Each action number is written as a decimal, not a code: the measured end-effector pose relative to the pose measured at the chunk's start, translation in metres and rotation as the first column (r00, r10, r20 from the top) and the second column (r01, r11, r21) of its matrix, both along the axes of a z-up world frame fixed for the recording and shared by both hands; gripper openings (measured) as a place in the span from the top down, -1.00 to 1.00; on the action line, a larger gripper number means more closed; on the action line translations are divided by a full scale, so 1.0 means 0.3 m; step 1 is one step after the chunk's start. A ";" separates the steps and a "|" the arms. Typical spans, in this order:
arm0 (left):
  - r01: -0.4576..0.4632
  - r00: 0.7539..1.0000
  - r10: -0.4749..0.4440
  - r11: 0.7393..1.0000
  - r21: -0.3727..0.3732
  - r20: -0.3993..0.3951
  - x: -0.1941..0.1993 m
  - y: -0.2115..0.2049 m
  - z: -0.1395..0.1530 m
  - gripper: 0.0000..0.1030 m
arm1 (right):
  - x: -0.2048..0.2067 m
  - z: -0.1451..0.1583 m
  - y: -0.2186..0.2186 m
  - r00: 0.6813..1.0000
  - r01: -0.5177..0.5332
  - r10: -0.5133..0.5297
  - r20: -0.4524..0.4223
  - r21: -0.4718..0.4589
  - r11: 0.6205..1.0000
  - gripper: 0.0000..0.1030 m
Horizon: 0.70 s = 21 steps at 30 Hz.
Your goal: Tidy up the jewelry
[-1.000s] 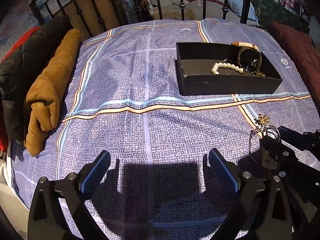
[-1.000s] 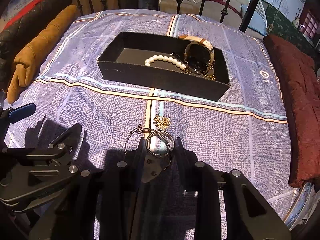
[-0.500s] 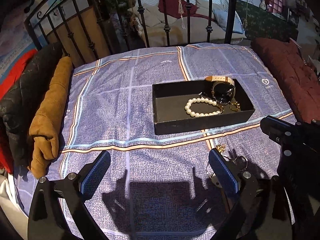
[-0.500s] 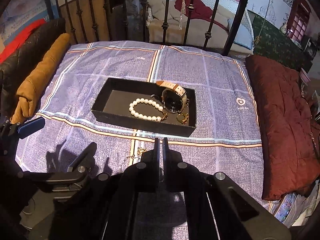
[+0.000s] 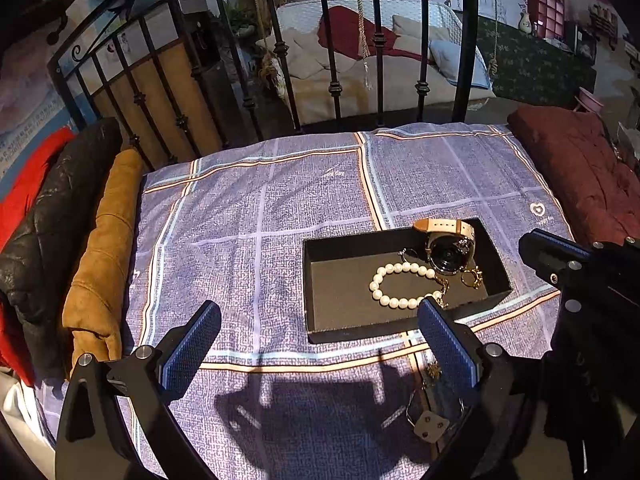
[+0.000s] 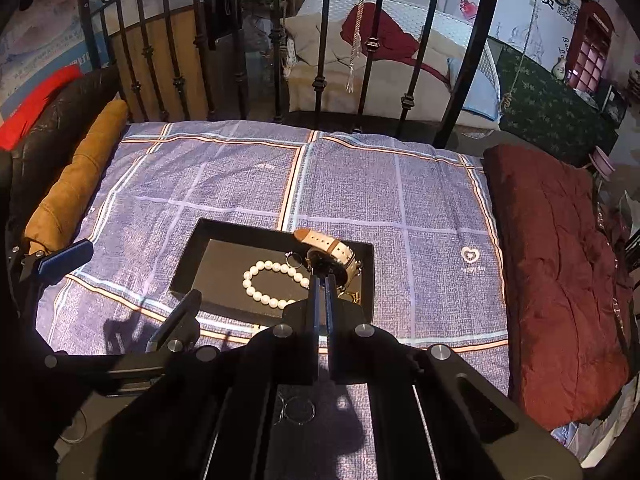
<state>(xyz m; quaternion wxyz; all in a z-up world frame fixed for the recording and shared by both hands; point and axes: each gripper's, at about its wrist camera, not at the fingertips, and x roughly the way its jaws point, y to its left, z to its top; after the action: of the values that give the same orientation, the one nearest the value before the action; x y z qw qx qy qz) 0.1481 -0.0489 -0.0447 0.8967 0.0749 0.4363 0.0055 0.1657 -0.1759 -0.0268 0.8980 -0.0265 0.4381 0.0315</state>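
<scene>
view from my two handheld grippers over a bed covered by a blue-violet checked bedspread (image 5: 260, 220) with orange and pale blue stripes.

my left gripper (image 5: 320, 344) is released, its blue-padded fingers (image 5: 188, 348) spread wide with nothing between them, hovering above the bedspread. my right gripper (image 6: 322, 280) is clenched, the two fingers pressed flat together, pointing down toward the tray; nothing shows at its tips.

a shallow black tray (image 5: 344, 330) sits on the bedspread ahead of both grippers. inside it, toward its right end, lie a white pearl bracelet (image 5: 400, 284), a watch (image 5: 450, 248) with a beige strap and dark face leaning on the back wall, a small ring (image 5: 409, 254) and gold earrings (image 5: 472, 278). the tray's left half is bare.

thin silver hoop earrings (image 6: 298, 410) show under the body of my right gripper, against the shadowed cloth; i cannot tell whether they are pinched in it or lying on the bed. a small gold charm (image 5: 433, 370) lies on the bedspread just in front of the tray.

a brown jacket (image 5: 104, 260) and a black quilted jacket (image 5: 44, 232) lie along the left edge, a maroon quilt (image 6: 560, 280) along the right. black iron bed rails (image 5: 376, 40) stand behind.
</scene>
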 end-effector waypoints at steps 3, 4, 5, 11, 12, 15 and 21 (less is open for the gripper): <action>0.004 1.000 -0.004 1.000 0.005 -0.010 0.045 -0.011 -0.024 -0.87 | 0.047 -0.026 -0.013 1.000 0.011 -0.011 -0.018 0.005 1.000 0.93; 0.006 1.000 -0.006 1.000 0.006 -0.014 0.054 -0.015 -0.033 -0.87 | 0.060 -0.038 -0.018 1.000 0.015 -0.014 -0.025 0.006 1.000 0.93; 0.010 1.000 -0.010 1.000 0.003 -0.018 0.066 -0.019 -0.044 -0.87 | 0.071 -0.050 -0.022 0.999 0.018 -0.017 -0.032 0.008 1.000 0.93; 0.003 0.999 -0.005 1.000 -0.030 -0.039 0.105 -0.024 -0.102 -0.87 | 0.113 -0.114 -0.049 0.998 0.032 -0.031 -0.061 0.016 0.999 0.93; 0.003 0.999 -0.004 1.000 -0.024 -0.045 0.111 -0.026 -0.115 -0.87 | 0.119 -0.124 -0.049 0.997 0.031 -0.030 -0.067 0.015 0.999 0.92; 0.003 0.998 -0.001 1.000 0.020 -0.066 0.125 -0.032 -0.152 -0.87 | 0.141 -0.163 -0.046 0.995 0.032 -0.031 -0.092 0.009 0.999 0.17; -0.024 0.996 0.025 1.000 0.013 -0.084 0.143 -0.004 -0.170 -0.88 | 0.142 -0.154 -0.042 0.998 0.050 -0.050 -0.041 -0.007 0.999 -0.89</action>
<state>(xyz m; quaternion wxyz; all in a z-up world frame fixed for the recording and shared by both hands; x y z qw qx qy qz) 0.1910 -0.0501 -0.0956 0.8769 0.0750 0.4744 0.0157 0.2082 -0.1884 -0.0728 0.8891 -0.0175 0.4573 0.0083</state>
